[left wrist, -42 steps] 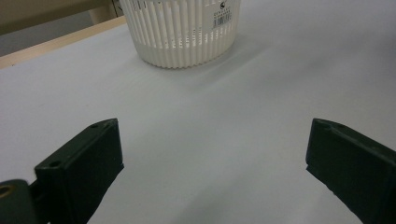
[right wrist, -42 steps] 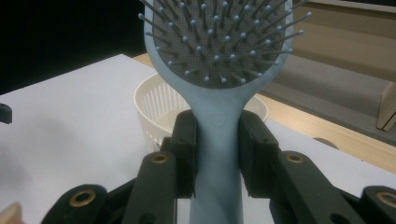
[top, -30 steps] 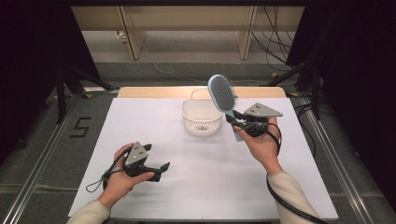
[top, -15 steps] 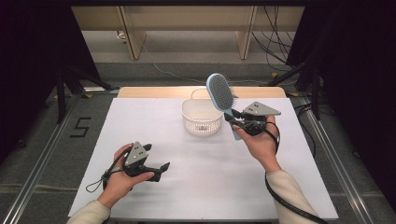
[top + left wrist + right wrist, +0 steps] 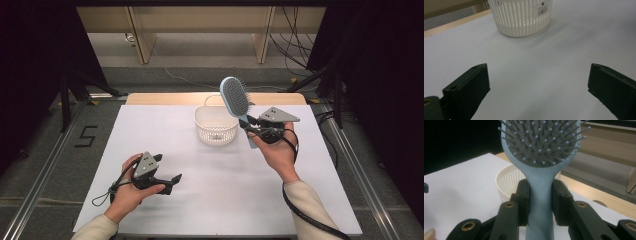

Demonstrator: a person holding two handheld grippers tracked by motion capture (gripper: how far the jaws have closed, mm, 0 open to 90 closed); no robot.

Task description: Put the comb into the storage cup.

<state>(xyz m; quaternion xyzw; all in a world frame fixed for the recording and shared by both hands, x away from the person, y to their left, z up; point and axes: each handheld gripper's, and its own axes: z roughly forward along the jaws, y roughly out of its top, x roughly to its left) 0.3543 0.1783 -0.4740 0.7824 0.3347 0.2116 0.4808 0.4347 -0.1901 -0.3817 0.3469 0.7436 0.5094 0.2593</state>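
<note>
While the right tongs [image 5: 250, 128] clamp the hairbrush [image 5: 236, 98] handle, its head tilts up-left, seemingly above the basket [image 5: 215, 131] rim; the left tongs [image 5: 167, 182] rest wide open on the tabletop [image 5: 165, 135], well apart.

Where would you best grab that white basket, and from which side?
Judging by its shape, take the white basket by the rim, one jaw inside and one outside the thin ribbed wall, coming from above. It stands upright with an open top, and looks too wide to span. The open left tool is free; the right tool holds the hairbrush.
</note>
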